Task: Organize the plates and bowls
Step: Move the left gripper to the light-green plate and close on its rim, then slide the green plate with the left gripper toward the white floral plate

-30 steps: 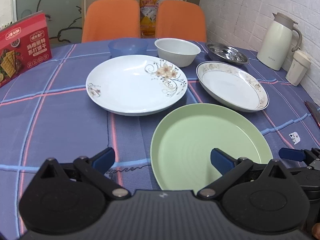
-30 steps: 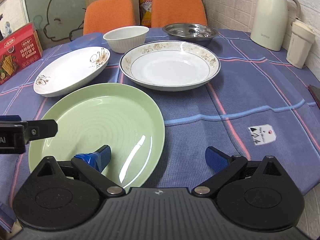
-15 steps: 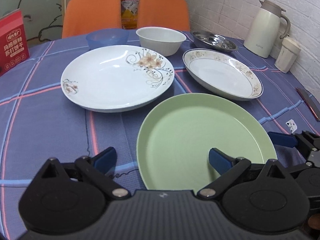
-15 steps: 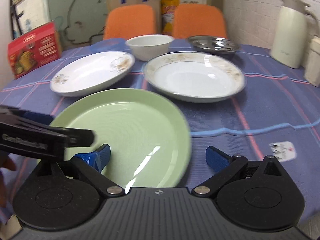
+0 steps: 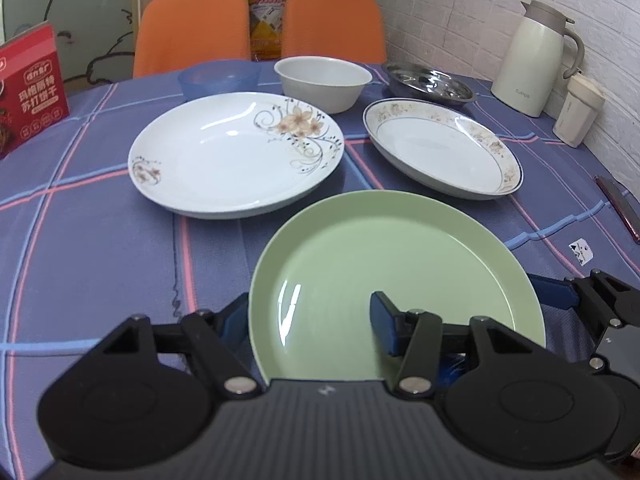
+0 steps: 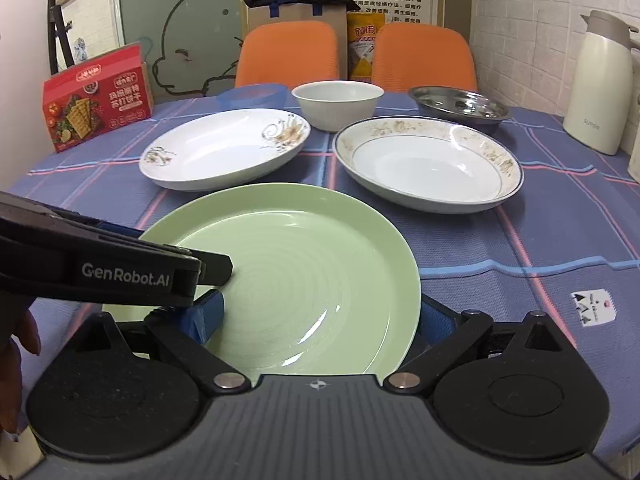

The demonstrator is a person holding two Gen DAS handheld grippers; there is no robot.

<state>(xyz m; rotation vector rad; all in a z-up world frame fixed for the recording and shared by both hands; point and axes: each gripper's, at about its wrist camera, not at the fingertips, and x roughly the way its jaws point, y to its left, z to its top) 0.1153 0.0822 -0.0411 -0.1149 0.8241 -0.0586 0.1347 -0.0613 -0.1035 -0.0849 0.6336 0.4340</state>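
A pale green plate lies nearest me on the blue checked tablecloth. My left gripper is open and straddles the plate's left rim, one finger outside and one over the inside. My right gripper is open and straddles the right rim the same way. Behind the green plate sit a white flowered plate and a gold-rimmed deep plate. Further back stand a blue bowl, a white bowl and a steel dish.
A red cracker box stands at the far left. A cream thermos jug and a lidded cup stand by the brick wall on the right. A dark flat object lies near the right edge. Two orange chairs stand behind the table.
Both grippers moved in onto the green plate from either side. The left gripper's fingers have narrowed around the left rim, and the right finger now sits outside the right rim.
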